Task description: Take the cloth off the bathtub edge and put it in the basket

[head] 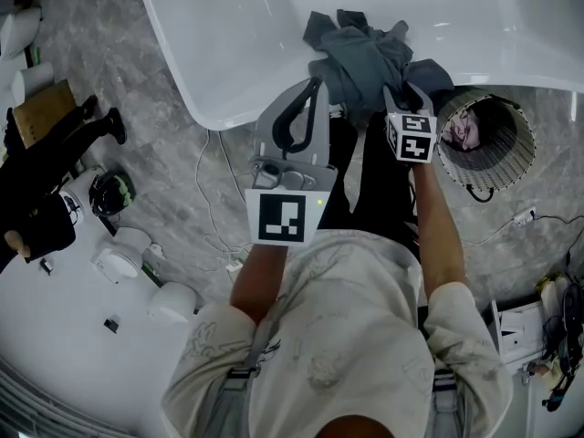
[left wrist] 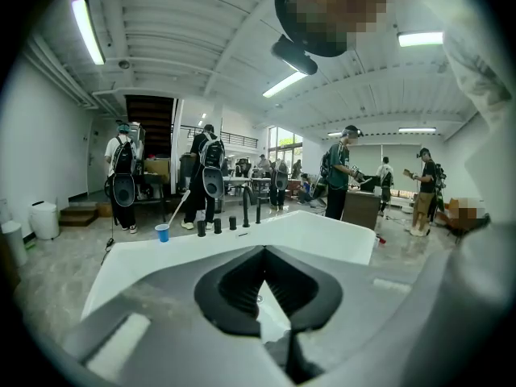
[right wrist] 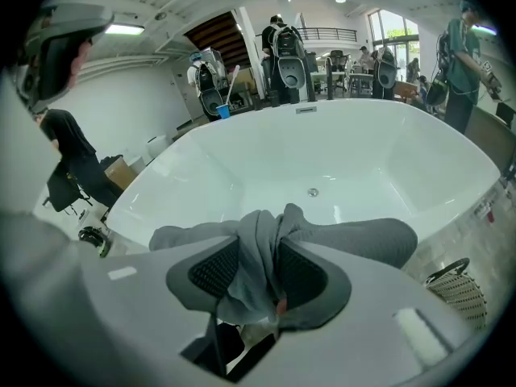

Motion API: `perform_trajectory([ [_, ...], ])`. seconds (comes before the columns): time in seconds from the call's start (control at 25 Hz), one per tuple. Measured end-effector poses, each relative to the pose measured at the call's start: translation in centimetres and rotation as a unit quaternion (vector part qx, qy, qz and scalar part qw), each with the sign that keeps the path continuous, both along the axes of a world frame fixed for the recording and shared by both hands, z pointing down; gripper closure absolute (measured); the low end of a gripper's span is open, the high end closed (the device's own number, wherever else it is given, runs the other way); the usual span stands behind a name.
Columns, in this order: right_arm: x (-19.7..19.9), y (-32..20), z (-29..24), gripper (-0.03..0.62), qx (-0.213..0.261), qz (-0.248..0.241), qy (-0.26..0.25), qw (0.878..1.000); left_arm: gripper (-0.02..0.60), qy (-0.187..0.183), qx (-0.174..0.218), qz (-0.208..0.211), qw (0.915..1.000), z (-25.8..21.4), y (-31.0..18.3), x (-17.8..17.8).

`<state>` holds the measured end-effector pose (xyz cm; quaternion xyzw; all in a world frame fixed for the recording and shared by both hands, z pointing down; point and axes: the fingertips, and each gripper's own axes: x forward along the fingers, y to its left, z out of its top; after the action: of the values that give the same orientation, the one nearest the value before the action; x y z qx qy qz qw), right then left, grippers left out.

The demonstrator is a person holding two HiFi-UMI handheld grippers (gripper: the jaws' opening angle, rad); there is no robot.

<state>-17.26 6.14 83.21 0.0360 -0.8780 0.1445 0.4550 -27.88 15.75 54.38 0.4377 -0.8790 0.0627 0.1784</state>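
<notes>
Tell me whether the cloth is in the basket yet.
No, the cloth lies bunched on the bathtub edge, pinched in the right claw, outside the basket beside it.

In the head view the bathtub [head: 219,71] is cut by the top edge; only its near rim and a part of the basin show. There the cloth [head: 365,57] covers the ends of the right gripper [head: 403,94]. In the right gripper view the lower end of the cloth goes down behind the gripper's body. The basket [head: 527,153] is dark inside, and what lies in it cannot be told. In the left gripper view the left gripper [left wrist: 266,285] hides the near part of the bathtub, and the small dark things [left wrist: 230,222] on its far rim are too small to name. The person [head: 347,336] is cut by the bottom edge of the head view.
</notes>
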Motion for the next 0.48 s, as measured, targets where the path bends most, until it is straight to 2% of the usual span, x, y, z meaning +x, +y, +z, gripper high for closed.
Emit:
perform_trajectory([
  [0.2,-0.3,1.1,0.0,0.476,-0.016,-0.009,0.017,1.0,0.584,-0.001,0.005,-0.003,1.0,-0.2,0.6,0.0],
  [0.48,-0.4,1.2,-0.3,0.505,-0.05,0.008,0.028,0.998,0.584,-0.001,0.003,-0.006,1.0,-0.3,1.5,-0.2],
])
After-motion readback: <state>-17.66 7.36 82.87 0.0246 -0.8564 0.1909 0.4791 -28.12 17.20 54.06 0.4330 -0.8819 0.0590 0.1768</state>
